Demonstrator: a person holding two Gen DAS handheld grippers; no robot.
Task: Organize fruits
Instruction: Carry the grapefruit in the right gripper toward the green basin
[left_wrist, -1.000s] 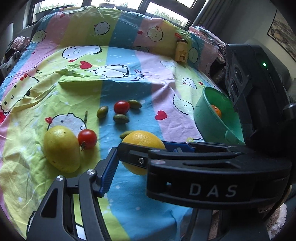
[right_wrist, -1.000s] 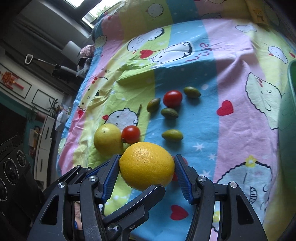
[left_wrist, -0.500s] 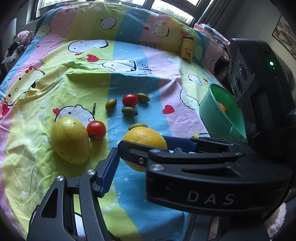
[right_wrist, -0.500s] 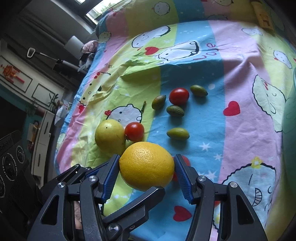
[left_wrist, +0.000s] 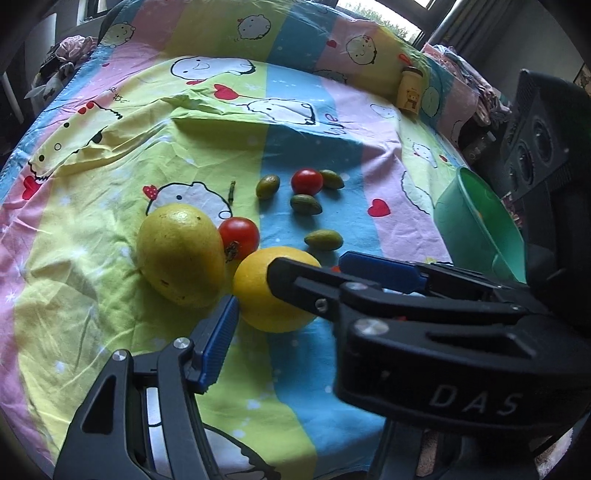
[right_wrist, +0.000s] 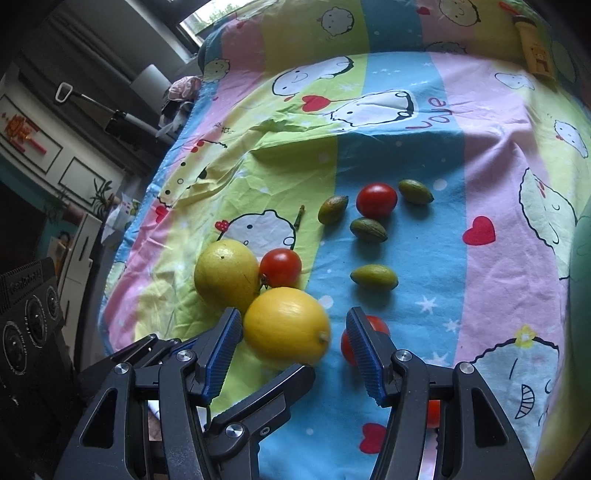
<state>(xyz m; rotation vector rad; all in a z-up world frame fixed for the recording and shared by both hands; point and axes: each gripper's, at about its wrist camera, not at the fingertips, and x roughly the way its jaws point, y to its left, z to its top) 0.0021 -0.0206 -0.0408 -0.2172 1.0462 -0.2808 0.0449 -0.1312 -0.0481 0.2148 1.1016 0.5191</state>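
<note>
A yellow-orange citrus (right_wrist: 286, 330) lies between the fingers of my right gripper (right_wrist: 295, 345), which is open; its right pad stands clear of the fruit. The same fruit shows in the left wrist view (left_wrist: 258, 295), next to a larger yellow fruit (left_wrist: 181, 254) and a red tomato (left_wrist: 239, 236). Another tomato (left_wrist: 306, 181) and several small green fruits (left_wrist: 323, 240) lie farther back. A third tomato (right_wrist: 376, 326) sits behind my right finger. My left gripper (left_wrist: 255, 291) is open; only its left pad shows, the right gripper's body crosses in front.
A green bowl (left_wrist: 476, 221) stands at the right edge of the bed, with a black speaker (left_wrist: 535, 147) behind it. A small yellow jar (left_wrist: 410, 90) stands at the far right of the patterned sheet (left_wrist: 314, 125). A twig (left_wrist: 232, 190) lies by the fruits.
My right gripper has opened and let go of the yellow-orange citrus, which now rests on the sheet beside the larger yellow fruit. Both grippers have shifted left, toward that fruit.
</note>
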